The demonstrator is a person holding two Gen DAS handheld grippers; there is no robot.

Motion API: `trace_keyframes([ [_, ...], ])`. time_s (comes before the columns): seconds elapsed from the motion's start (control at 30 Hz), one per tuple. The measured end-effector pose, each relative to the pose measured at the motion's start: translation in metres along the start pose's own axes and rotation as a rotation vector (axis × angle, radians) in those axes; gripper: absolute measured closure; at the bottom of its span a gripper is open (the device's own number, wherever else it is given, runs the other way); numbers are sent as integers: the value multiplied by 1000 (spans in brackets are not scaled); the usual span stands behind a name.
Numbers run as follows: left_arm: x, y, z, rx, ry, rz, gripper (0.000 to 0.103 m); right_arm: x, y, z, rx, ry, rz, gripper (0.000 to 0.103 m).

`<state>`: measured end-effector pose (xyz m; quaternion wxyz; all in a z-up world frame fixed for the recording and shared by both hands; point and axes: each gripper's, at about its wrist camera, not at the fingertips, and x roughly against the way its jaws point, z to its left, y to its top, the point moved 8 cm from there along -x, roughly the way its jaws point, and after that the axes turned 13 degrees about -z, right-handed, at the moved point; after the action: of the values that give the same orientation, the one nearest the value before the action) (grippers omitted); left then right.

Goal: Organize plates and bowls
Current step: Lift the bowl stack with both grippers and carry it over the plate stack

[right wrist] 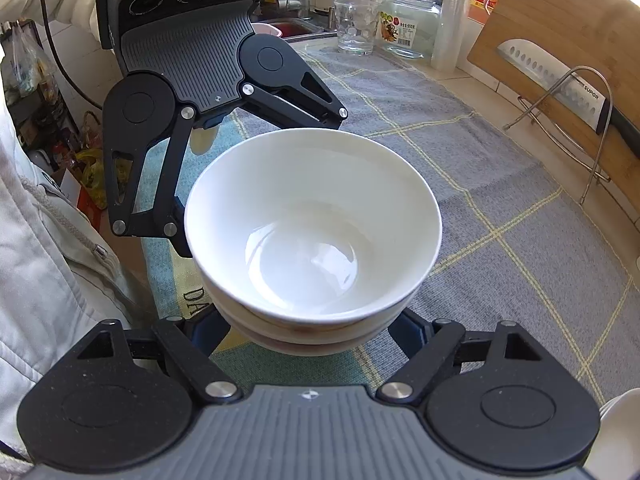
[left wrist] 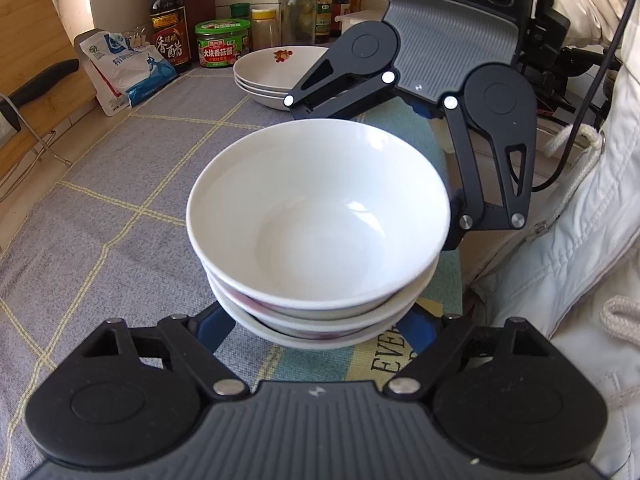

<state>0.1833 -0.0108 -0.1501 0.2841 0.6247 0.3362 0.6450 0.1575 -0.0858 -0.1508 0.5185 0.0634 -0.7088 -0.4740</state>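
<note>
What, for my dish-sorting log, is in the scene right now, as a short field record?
bowl stack: white bowls, nested upright, over the checked cloth
left hand-held gripper: fingers flank the lower bowls, closed against them
right hand-held gripper: grips the same stack from the opposite side
plate stack: shallow plates at the back beside the green-lidded jar, untouched

Both grippers' jaws clasp the stacked white bowls (left wrist: 318,216) from opposite sides above the grey mat (left wrist: 120,200).
</note>
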Motion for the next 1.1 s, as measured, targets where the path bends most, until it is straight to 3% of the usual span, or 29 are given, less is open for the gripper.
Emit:
trace_keyframes([
  [0.5, -11, 44, -3, 1, 50, -20, 17, 42, 3, -27, 31, 6, -23, 15],
  [1.1, -102, 126, -5, -51, 66, -81, 17, 128, -42, -109, 67, -71, -22, 15],
])
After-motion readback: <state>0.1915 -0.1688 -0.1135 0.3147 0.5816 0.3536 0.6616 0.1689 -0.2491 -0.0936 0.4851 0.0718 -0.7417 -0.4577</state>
